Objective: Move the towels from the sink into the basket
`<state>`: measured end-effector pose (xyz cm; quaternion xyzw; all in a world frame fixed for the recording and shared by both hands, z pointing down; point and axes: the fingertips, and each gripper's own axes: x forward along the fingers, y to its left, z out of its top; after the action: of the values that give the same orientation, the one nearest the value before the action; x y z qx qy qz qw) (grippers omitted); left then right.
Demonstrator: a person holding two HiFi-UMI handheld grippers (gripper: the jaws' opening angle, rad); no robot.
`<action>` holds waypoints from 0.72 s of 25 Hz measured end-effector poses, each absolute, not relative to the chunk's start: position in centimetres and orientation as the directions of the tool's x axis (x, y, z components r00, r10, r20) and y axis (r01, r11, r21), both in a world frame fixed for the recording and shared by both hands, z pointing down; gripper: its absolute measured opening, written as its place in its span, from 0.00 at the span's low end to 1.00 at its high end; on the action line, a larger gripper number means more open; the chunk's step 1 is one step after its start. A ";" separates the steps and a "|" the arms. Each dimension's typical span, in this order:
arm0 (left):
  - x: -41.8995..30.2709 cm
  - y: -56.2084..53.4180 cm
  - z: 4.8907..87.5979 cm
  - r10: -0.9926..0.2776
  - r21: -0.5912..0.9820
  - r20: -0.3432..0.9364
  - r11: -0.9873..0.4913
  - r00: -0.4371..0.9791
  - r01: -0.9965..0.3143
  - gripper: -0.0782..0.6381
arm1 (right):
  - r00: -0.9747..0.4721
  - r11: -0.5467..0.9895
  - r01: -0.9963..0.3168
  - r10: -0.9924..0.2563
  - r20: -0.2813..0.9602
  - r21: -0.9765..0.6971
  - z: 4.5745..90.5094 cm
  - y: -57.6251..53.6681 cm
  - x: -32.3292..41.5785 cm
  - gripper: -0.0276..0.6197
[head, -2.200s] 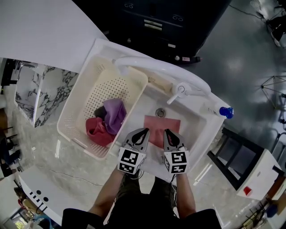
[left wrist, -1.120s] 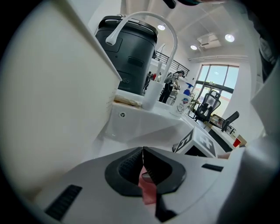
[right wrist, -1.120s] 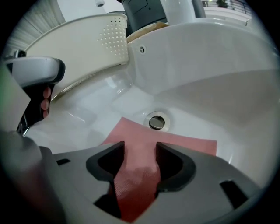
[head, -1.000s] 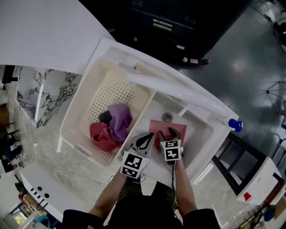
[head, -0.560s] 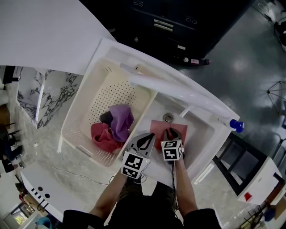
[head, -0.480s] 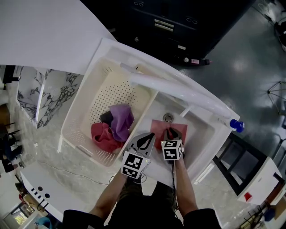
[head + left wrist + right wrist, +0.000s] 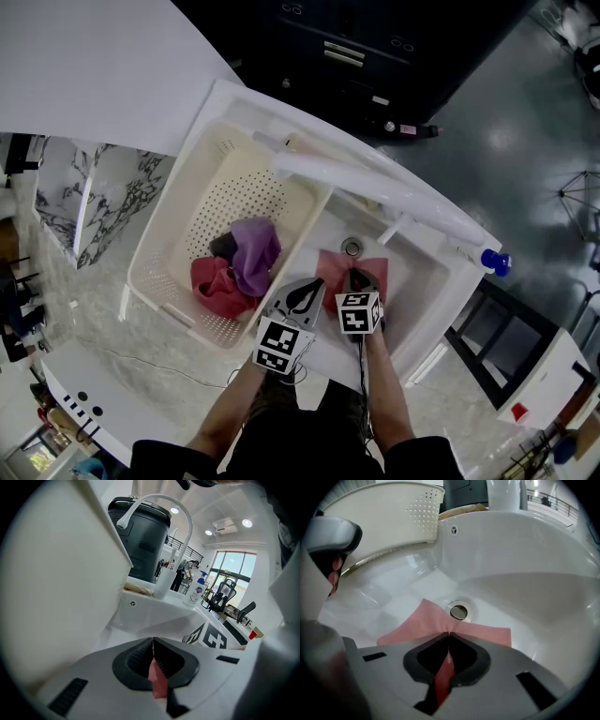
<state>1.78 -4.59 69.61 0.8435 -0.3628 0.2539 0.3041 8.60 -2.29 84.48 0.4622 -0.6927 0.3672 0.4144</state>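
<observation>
Pink towel (image 7: 417, 620): lies flat on the floor of the white sink (image 7: 417, 281), beside the drain (image 7: 458, 611). Right claw (image 7: 449, 633): jaws just closed, pinching a fold at the towel's near edge. Left claw (image 7: 153, 641): closed on a pink strip (image 7: 158, 684), over the sink's left side. Basket (image 7: 234, 178): left of the sink, holding a purple towel (image 7: 253, 253) and a red towel (image 7: 211, 286).

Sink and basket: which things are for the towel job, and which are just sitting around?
For the job: pink towel, sink, basket, right gripper shut on the pink towel, purple towel, red towel.
Just around: faucet, blue-capped bottle, dark cabinet.
</observation>
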 end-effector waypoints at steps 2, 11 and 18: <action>1.7 -4.6 69.7 -0.465 0.328 0.644 -0.550 0.608 -0.768 0.12 | -0.232 0.298 -0.946 -0.336 0.913 -0.131 84.5 -2.3 8.6 0.09; 1.2 -4.3 68.9 -0.469 0.311 0.646 -0.559 0.602 -0.769 0.12 | -0.282 0.302 -0.939 -0.410 0.868 -0.162 81.5 -3.4 8.8 0.09; 2.0 -4.4 66.5 -0.495 0.289 0.620 -0.578 0.609 -0.763 0.12 | -0.279 0.314 -0.941 -0.507 0.816 -0.126 76.5 -4.6 9.2 0.09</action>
<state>1.96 -4.38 66.52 0.8539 -0.3683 0.2445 0.2747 9.23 -4.65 76.46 0.4928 -0.7345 0.3161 0.3431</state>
